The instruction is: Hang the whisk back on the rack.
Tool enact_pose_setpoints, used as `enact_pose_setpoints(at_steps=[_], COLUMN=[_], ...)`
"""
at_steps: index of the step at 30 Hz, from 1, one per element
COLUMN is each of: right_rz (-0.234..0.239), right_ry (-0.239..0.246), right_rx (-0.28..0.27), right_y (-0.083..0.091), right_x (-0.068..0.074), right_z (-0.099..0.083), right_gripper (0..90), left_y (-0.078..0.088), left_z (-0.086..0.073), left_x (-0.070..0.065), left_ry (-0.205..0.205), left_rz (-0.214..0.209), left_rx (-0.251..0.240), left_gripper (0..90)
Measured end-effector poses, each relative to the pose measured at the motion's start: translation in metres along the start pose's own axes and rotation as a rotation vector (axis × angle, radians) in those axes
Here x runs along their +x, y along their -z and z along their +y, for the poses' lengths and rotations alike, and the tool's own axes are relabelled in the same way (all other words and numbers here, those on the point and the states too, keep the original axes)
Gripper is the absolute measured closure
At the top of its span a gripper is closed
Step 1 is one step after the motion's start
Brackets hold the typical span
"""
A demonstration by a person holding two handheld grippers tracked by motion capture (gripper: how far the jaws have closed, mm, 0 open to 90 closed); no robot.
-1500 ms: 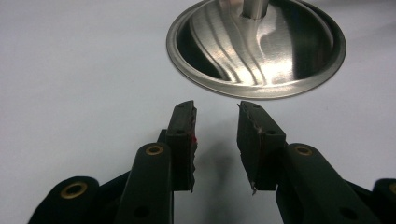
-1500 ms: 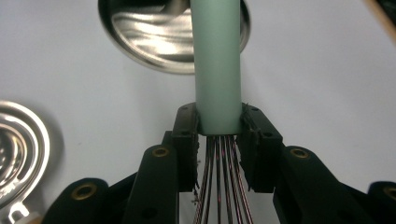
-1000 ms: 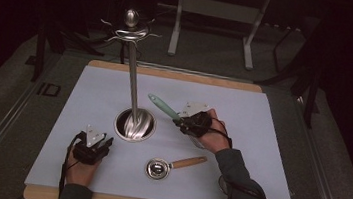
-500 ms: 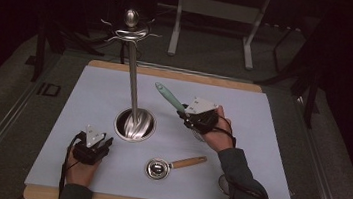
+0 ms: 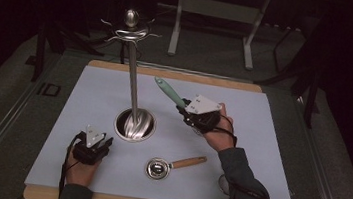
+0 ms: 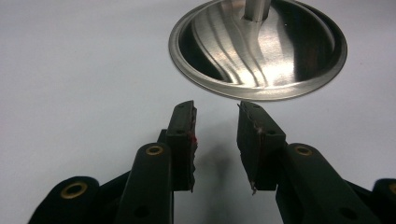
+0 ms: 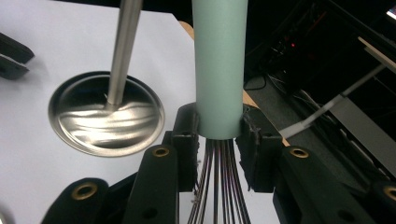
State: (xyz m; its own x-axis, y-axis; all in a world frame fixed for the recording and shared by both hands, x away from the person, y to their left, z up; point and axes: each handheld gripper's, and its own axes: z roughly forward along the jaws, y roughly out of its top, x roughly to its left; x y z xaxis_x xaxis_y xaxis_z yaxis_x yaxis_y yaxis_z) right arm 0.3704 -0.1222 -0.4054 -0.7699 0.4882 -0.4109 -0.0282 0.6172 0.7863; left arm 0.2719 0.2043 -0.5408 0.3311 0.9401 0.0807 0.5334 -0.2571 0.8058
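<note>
The right gripper (image 5: 186, 112) is up off the table (image 5: 270, 140), at about three o'clock from the stand's base (image 5: 135, 125). Its jaws are clamped on a whisk (image 7: 220, 70), and the right gripper view shows it plainly: both pads press the lower end of the pale green handle, with the dark wires running down between the jaws toward the camera. In the high view the handle points up toward eleven o'clock, tilted, and its tip sits just beside the steel pole (image 5: 132, 82) without touching it. The hooks at the top of the pole (image 5: 131, 29) carry nothing.

Over to the left gripper (image 5: 105, 144): it rests low on the table at about seven o'clock from the round steel base. The left gripper view shows its jaws parted a moderate way, nothing between them, bare table under the pads, the rim of the base just ahead.

At about five o'clock from the base lies a small round metal cup with a wooden handle (image 5: 172, 166), flat on the table, handle pointing toward three o'clock, well apart from both grippers.
</note>
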Motion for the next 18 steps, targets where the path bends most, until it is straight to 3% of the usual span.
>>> enact_pose_setpoints(at_steps=[18], right_rz=[-0.035], right_ry=[0.021], right_rx=[-0.075], right_y=[0.017], right_x=[0.002], right_z=[0.018], right_gripper=[69.3], left_y=[0.0], left_z=[0.0], left_x=[0.0], left_ry=[0.0], left_rz=[0.0], left_rx=[0.0], left_gripper=[67.1])
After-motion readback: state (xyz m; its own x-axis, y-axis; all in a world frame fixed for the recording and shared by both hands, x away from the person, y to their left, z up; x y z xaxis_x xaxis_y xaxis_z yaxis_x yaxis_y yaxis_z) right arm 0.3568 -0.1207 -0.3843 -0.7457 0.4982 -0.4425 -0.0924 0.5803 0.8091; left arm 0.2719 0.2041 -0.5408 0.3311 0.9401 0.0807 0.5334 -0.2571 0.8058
